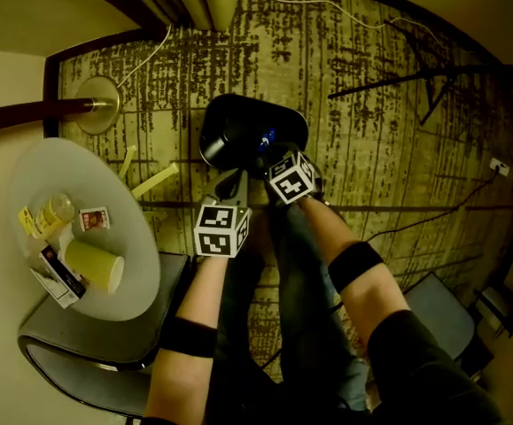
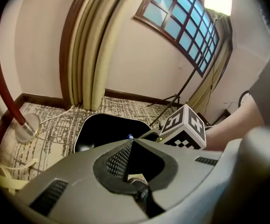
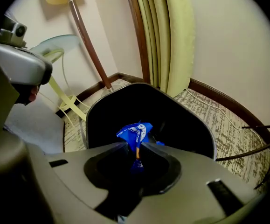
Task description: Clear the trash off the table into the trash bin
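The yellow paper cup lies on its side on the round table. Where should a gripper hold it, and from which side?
Probably the rim of the paper cup. It lies on its side on the table, open mouth towards the person, and a box sits close by its closed end. Come from the mouth side, one jaw inside, one outside.

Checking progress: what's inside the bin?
Only darkness shows inside the bin; a blue wrapper sits between the right tongs over its mouth. The bottom is too dark to see.
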The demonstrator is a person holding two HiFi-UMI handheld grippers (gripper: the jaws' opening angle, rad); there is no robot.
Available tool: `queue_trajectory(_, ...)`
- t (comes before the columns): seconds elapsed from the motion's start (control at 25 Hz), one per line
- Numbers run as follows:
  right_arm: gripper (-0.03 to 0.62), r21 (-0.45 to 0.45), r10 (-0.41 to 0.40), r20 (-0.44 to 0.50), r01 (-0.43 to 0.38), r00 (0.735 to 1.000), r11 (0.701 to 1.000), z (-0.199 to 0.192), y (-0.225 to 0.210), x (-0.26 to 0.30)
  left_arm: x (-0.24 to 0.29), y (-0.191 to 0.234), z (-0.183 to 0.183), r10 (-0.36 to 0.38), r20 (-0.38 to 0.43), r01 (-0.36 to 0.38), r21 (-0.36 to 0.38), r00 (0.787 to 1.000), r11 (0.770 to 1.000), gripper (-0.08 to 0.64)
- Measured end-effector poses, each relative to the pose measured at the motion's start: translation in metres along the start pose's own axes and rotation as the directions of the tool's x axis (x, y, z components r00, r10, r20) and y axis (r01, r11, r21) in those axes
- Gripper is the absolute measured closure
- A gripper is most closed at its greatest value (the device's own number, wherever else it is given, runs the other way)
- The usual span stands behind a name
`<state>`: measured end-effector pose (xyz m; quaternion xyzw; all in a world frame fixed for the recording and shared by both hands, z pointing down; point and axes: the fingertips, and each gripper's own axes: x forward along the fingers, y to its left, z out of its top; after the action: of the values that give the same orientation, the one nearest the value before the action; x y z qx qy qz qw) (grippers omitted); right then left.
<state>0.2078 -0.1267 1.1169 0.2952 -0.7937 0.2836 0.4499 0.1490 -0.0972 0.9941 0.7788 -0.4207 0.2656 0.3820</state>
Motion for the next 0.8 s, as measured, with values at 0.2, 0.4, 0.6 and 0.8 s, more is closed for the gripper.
queue_trajectory(0.2,0.440,0.006,-0.025,-0.015,0.026,1.000,1.000,0.002,0.001,-0.005,-0.012,0.004,0.001,0.004,0.000,-0.004,-0.008,1.000,1.000,0.560)
queue_trajectory(0.4,0.440,-0.005,-0.026,-0.016,0.026,1.000,1.000,0.019,0.009,-0.033,-0.039,-0.002,0.020,0.009,0.017,-0.009,-0.009,1.000,1.000,0.560)
queue_trajectory(0.6,0.442,-0.023,0.000,0.029,0.000,1.000,1.000,0.064,0.036,-0.113,-0.103,-0.024,0.055,0.022,0.042,-0.021,-0.020,0.999,1.000,0.560)
queue_trajectory(0.8,0.563,-0.087,0.039,0.120,-0.029,0.992,0.996,0.139,0.086,-0.225,-0.203,-0.047,0.115,0.066,0.110,-0.065,-0.013,0.992,0.998,0.560)
